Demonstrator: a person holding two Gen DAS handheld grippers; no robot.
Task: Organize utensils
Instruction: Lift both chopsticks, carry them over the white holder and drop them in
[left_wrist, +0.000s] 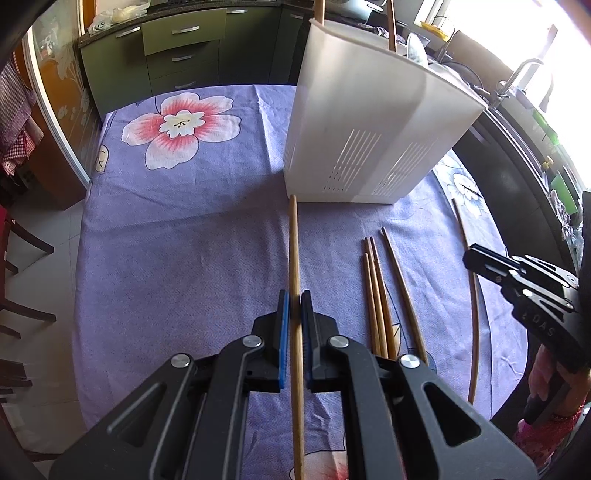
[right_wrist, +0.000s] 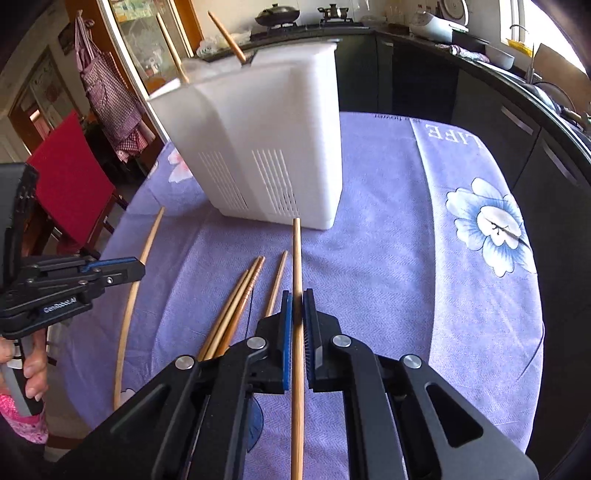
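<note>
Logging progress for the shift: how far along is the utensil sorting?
Done: two chopsticks stand in the white holder. In hand: left gripper clamps a chopstick; right gripper clamps another chopstick. Left: four loose chopsticks on the cloth.

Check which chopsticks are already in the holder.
The two chopsticks poking up out of the white holder. Four others lie flat on the cloth; left gripper and right gripper each clamp one more.

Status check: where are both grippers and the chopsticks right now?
Left gripper and right gripper each shut on a wooden chopstick. White slotted plastic holder ahead. Nothing blocking.
</note>
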